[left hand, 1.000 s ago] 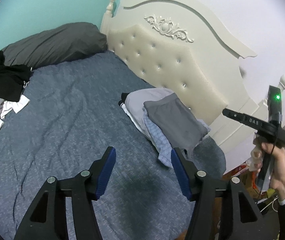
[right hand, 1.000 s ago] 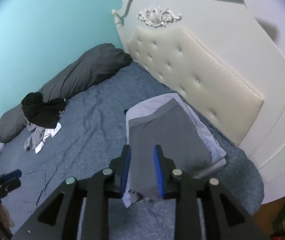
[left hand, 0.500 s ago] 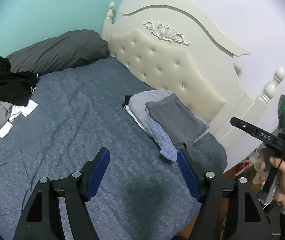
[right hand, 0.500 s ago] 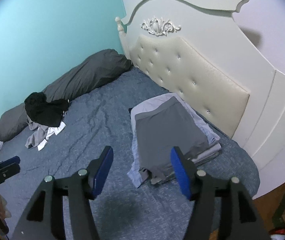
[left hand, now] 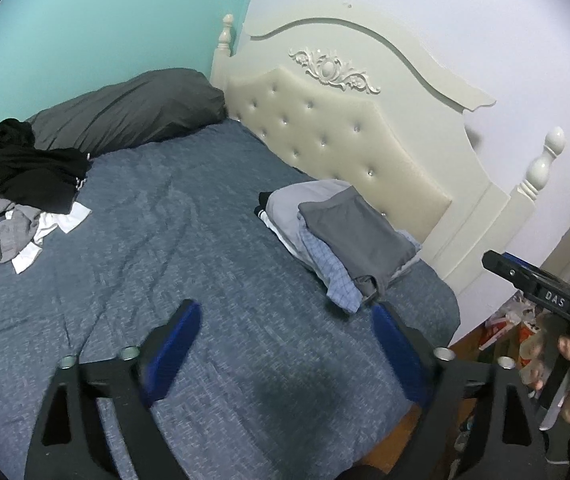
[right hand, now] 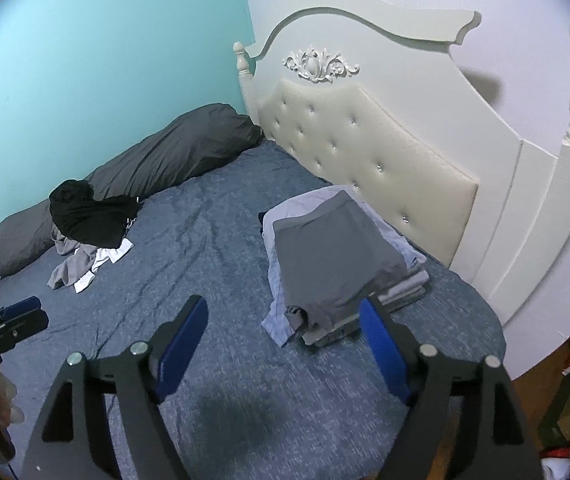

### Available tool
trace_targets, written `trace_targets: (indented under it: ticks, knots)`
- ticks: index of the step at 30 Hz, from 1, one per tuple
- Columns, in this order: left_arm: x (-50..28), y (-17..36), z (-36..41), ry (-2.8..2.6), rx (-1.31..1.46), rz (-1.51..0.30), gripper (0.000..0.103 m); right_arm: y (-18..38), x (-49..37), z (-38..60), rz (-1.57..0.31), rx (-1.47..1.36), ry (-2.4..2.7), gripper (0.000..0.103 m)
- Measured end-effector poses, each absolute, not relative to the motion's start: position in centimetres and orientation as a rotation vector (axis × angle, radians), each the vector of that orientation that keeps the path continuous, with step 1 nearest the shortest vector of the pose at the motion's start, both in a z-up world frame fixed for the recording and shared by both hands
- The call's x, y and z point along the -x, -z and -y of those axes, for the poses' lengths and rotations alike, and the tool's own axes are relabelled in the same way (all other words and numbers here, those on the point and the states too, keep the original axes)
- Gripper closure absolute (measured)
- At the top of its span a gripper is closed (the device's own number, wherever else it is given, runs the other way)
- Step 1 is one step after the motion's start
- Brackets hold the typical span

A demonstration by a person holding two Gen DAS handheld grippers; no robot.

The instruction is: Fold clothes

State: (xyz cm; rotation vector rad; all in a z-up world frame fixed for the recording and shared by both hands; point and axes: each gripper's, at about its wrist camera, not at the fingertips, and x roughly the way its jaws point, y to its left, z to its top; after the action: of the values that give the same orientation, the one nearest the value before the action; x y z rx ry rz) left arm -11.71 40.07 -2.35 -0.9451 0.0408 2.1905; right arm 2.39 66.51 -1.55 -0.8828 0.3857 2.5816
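A stack of folded clothes point(left hand: 341, 240) point(right hand: 333, 264) lies on the blue bed by the headboard, with grey shorts point(right hand: 329, 256) on top over a pale checked garment point(left hand: 329, 272). A heap of unfolded clothes point(left hand: 25, 192) point(right hand: 89, 228), black on top of grey and white, sits far left near the dark pillow. My left gripper point(left hand: 285, 332) hangs open above the bedspread, short of the stack. My right gripper point(right hand: 285, 328) is open too, just in front of the stack and holding nothing. In the left wrist view the right gripper point(left hand: 525, 280) shows side-on at the right edge, held by a hand.
A cream tufted headboard point(left hand: 341, 136) point(right hand: 365, 152) with bedposts runs behind the stack. A long dark grey pillow point(left hand: 125, 112) point(right hand: 165, 160) lies along the teal wall. The bed's corner point(right hand: 477, 320) drops to a wooden floor with cluttered bags point(left hand: 509, 324).
My right gripper let go of the grey shorts, opened wide and drew back from the stack. The left gripper also pulled back and opened a little wider.
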Motion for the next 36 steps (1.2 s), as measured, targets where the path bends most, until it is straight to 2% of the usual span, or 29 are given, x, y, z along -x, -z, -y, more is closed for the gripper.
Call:
trace_targets:
  ticks: [6, 11, 36]
  knots:
    - [10.4, 1.8, -39.1, -2.221, 0.923, -0.058, 0.0, 1.0, -4.2, -64.8, -0.384, 0.847, -2.583, 0.013]
    - [9.2, 1.7, -38.5, -2.229, 0.914, -0.084, 0.0, 1.0, -5.6, -63.4, -0.401, 0.828, -2.589, 0.009]
    - [3.2, 0.8, -33.9, -2.301, 0.867, -0.107, 0.0, 1.5, -11.6, -56.8, -0.392, 0.842, -2.619, 0.007]
